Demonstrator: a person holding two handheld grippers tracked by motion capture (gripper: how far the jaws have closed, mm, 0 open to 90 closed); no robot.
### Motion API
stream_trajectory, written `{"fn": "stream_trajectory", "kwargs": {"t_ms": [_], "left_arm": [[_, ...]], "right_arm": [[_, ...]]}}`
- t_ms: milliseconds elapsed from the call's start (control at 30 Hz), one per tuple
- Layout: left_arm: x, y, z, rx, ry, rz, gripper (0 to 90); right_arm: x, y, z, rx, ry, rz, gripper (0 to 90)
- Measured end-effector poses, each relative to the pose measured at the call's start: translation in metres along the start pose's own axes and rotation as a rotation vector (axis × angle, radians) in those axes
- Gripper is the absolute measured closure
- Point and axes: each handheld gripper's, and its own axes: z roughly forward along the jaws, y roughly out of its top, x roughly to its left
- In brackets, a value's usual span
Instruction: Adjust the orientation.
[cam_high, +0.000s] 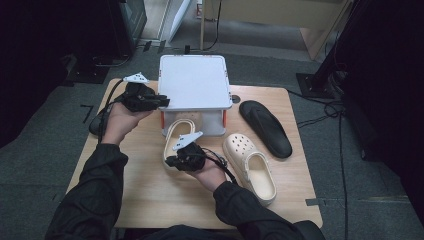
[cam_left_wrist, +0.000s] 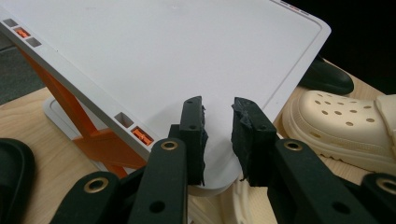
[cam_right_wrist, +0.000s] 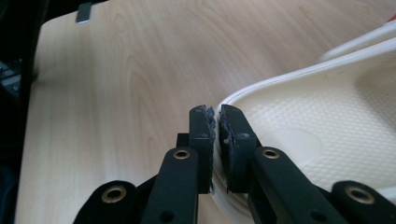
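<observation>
Cream clog (cam_high: 175, 134) at the tabletop (cam_high: 150, 200) centre: your right claw (cam_right_wrist: 217, 116) pinches its heel rim, left claw (cam_left_wrist: 218, 116) narrowly parted at ten o'clock. Keep the pinch deep.

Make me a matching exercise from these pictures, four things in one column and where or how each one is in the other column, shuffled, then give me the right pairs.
Things:
1. black sandal
2. cream clog
3. right gripper
4. left gripper

Places or states:
A. open, held over the white rack
B. lying at the table's right side, nearest the far edge
C. shut on the heel rim of a second cream clog
D. lying free between that second clog and the black sandal

Pairs: 1-B, 2-D, 3-C, 4-A
</observation>
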Motion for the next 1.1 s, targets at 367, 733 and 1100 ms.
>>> {"fn": "stream_trajectory", "kwargs": {"t_ms": [367, 733, 1100], "left_arm": [[0.001, -0.001, 0.0, -0.004, -0.008, -0.008, 74.5], [0.001, 0.0, 0.0, -0.003, -0.009, -0.012, 74.5], [0.002, -0.001, 0.0, -0.006, -0.015, -0.016, 74.5]], "right_arm": [[-0.029, 0.007, 0.009, -0.001, -0.032, 0.062, 82.7], [-0.037, -0.008, -0.025, -0.114, -0.23, 0.191, 64.1], [-0.057, -0.014, -0.021, -0.162, -0.333, 0.327, 54.0]]}}
